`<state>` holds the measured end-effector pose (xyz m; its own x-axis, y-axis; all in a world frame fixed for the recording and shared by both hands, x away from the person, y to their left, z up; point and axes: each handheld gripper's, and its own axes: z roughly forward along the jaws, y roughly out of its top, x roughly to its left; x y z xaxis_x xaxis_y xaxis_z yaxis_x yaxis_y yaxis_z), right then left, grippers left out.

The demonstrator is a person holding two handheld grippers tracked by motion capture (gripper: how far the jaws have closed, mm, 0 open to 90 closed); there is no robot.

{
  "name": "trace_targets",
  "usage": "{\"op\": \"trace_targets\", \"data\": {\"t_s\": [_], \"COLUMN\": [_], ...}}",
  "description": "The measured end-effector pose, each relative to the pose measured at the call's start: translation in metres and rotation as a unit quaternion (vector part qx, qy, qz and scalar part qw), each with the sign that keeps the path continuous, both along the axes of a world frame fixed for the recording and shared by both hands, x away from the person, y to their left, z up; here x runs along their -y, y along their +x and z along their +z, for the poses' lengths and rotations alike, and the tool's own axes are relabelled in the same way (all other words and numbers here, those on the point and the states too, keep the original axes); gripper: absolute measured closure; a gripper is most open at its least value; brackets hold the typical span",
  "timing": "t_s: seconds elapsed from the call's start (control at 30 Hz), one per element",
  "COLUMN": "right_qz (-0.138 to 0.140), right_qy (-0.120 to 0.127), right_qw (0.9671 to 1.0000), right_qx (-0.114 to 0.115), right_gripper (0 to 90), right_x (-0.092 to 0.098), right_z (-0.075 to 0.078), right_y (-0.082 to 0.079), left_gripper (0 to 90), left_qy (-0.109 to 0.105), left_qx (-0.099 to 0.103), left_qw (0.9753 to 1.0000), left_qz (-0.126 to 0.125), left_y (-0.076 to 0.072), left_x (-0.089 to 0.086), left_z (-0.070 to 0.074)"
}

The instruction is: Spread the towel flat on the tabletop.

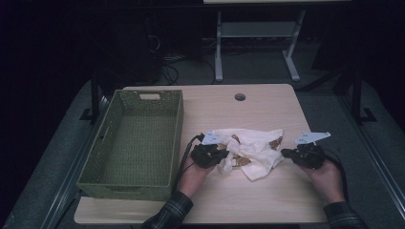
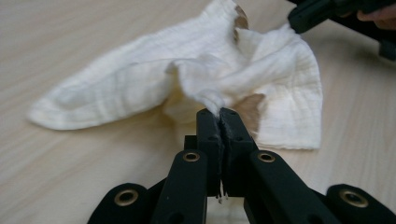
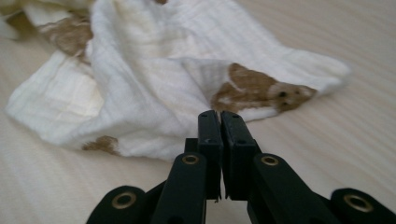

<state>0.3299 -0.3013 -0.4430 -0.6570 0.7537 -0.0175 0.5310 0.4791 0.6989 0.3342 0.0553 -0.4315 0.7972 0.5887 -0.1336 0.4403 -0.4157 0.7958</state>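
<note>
The left tongs (image 2: pixel 219 114) pinch a fold of the cloth (image 2: pixel 196 79) lying crumpled on the surface (image 1: pixel 267 191), its length running across towards the right tongs (image 3: pixel 219 116), pressed together at its far edge

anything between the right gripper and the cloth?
Nothing visible. The right gripper, jaws closed, sits just short of the cloth edge, with only bare table around it. The left gripper is already shut on a pinch of the cloth.
</note>
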Motion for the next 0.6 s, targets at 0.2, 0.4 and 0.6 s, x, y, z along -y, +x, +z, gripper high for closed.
{"op": "trace_targets", "data": {"t_s": [0.2, 0.4, 0.6], "right_qz": [-0.029, -0.062, -0.063], "right_qy": [-0.004, 0.000, -0.003], "right_qw": [0.9993, 0.9976, 0.9980], "right_qx": [0.025, 0.031, 0.010], "right_gripper": [87.3, 87.4, 84.0], "right_x": [0.019, 0.037, 0.037], "right_z": [0.009, 0.011, -0.002], "right_y": [0.008, 0.022, 0.039], "left_gripper": [87.6, 87.6, 81.0], "left_qy": [-0.004, 0.024, 0.053], "left_qx": [0.006, 0.012, -0.012], "left_qw": [0.9994, 0.9968, 0.9925], "left_qz": [0.035, 0.075, 0.110], "left_y": [0.002, 0.008, 0.018], "left_x": [-0.007, -0.012, -0.009], "left_z": [0.004, 0.002, -0.014]}}
